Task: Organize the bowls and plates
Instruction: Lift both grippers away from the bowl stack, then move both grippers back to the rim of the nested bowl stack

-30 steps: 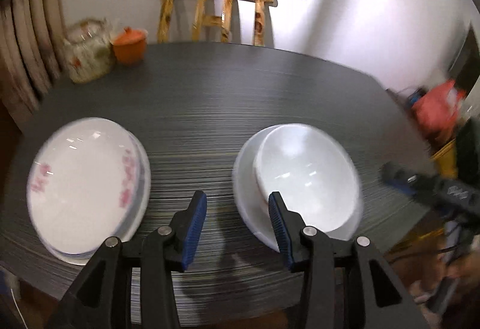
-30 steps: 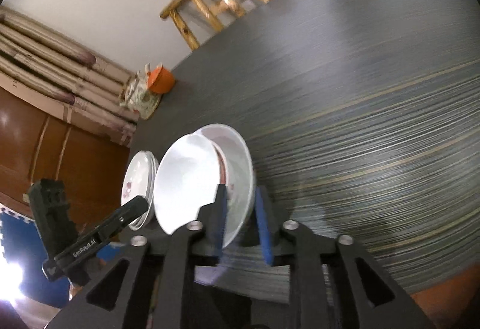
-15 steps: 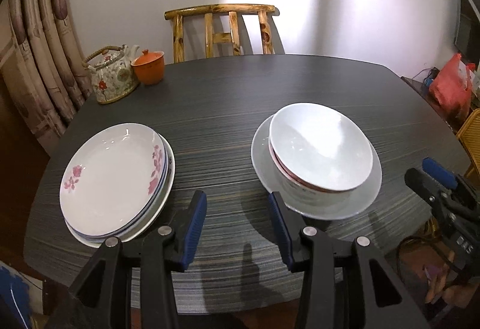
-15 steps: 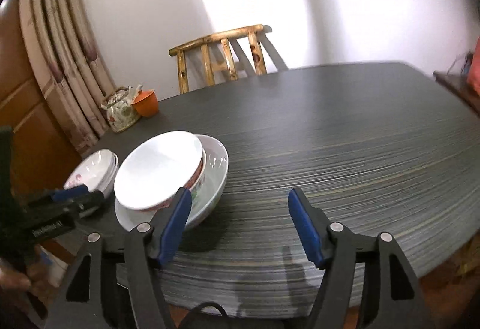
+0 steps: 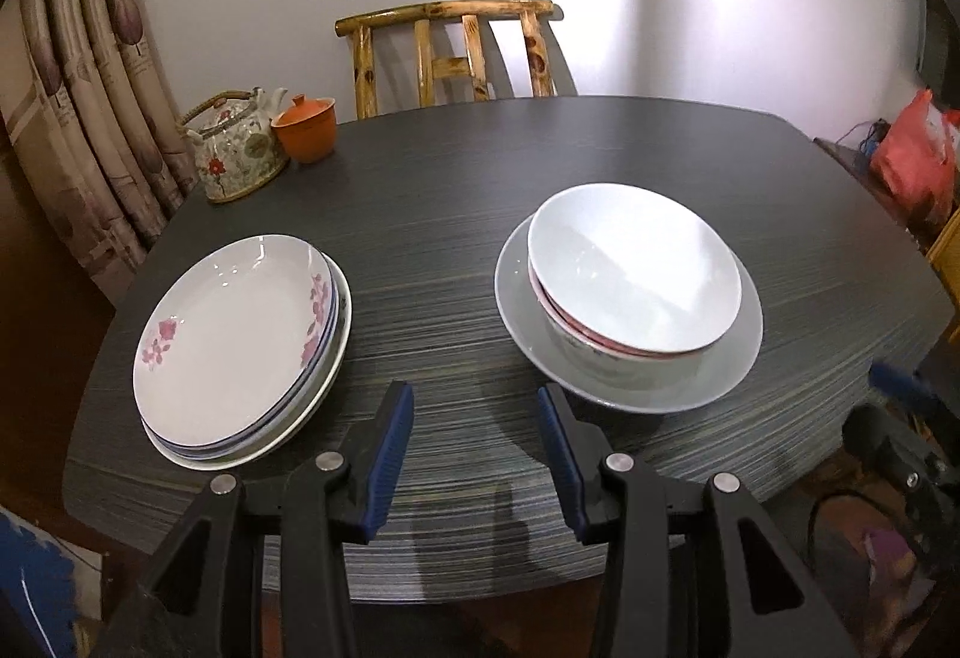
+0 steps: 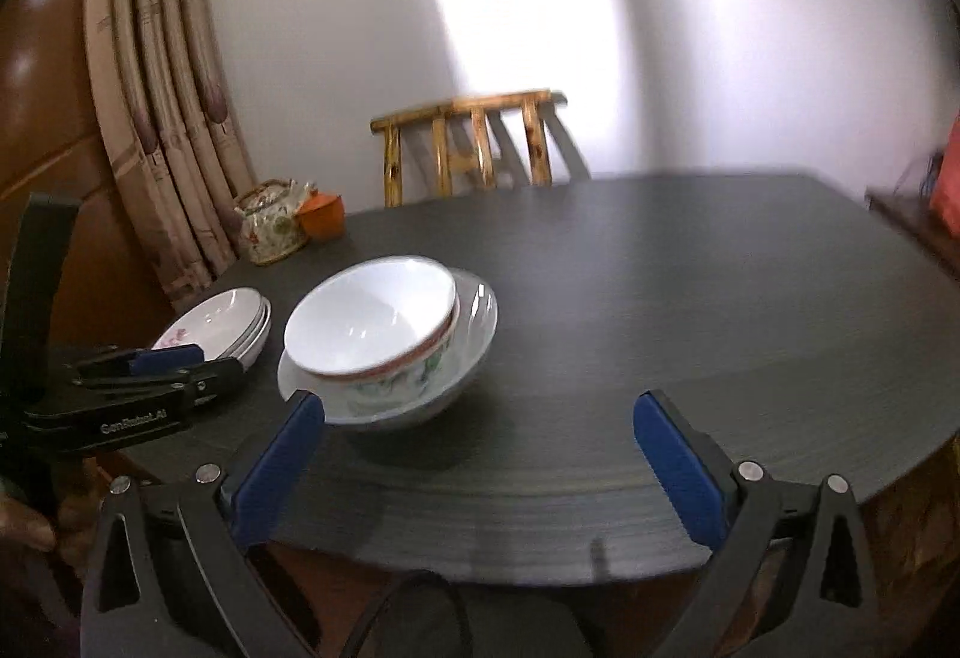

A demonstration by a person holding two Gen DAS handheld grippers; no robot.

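A stack of flowered plates (image 5: 234,346) sits on the left of the dark table (image 5: 456,214). A stack of bowls (image 5: 630,274), with a plain white bowl on top, sits to the right of the plates. My left gripper (image 5: 474,418) is open and empty, held at the table's near edge between the two stacks. In the right wrist view the bowls (image 6: 384,328) and the plates (image 6: 222,322) lie ahead on the left. My right gripper (image 6: 480,430) is wide open and empty, back from the near edge. The left gripper (image 6: 150,358) also shows at its left.
A flowered teapot (image 5: 237,147) and an orange lidded cup (image 5: 306,126) stand at the table's far left corner. A wooden chair (image 5: 450,51) is behind the table. Curtains (image 5: 90,87) hang at the left. A red bag (image 5: 912,159) lies off the right side.
My right gripper let go of the white bowl on the bowl stack, opened wide and drew back from the table. My left gripper pulled back and rose, staying open.
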